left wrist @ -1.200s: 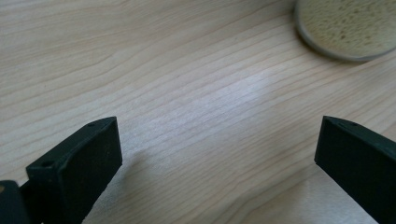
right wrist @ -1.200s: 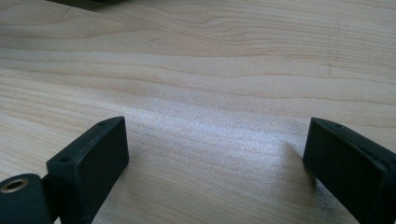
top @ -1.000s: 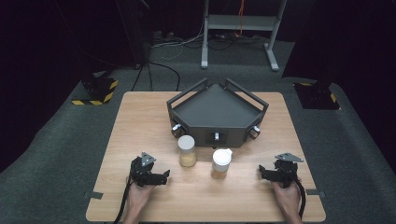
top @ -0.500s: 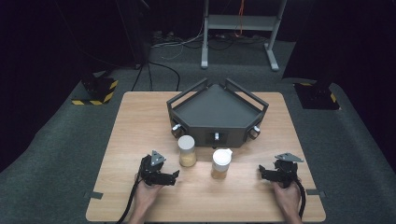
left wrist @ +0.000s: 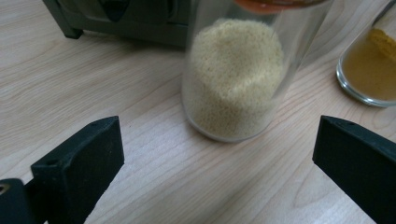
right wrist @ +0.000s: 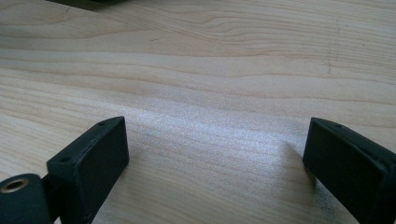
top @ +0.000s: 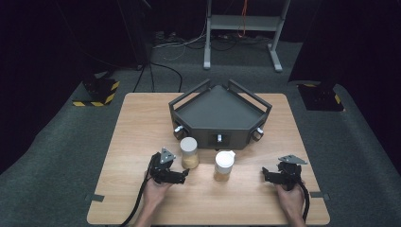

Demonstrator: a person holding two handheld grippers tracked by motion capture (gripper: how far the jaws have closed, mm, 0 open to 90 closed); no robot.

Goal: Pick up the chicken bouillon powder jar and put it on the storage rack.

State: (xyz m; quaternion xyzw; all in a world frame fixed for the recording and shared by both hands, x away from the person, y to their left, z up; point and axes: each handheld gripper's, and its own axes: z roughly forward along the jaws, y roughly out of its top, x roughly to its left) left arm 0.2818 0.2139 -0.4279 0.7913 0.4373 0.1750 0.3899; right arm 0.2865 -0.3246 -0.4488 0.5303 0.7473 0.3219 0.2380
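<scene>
Two clear jars stand in front of a dark five-sided tray [top: 220, 111]. The left jar [top: 189, 152] [left wrist: 236, 79] holds pale grains; the right jar [top: 223, 165] [left wrist: 371, 70] holds a yellow-brown powder and has a white lid. My left gripper [top: 184, 175] [left wrist: 217, 163] is open, close to the grain jar, which stands just beyond its jaws. Farther to the right, my right gripper [top: 265, 176] [right wrist: 215, 158] rests low over bare wood, open with nothing between its jaws.
The wooden table [top: 142, 127] has free room to the left and right of the tray. Around the table lies grey carpet, with a metal stand [top: 241, 28] and cables behind, and yellow-black striped blocks [top: 97, 92] at the far left.
My left gripper has moved right and forward toward the grain jar. The right gripper and both jars have stayed in place.
</scene>
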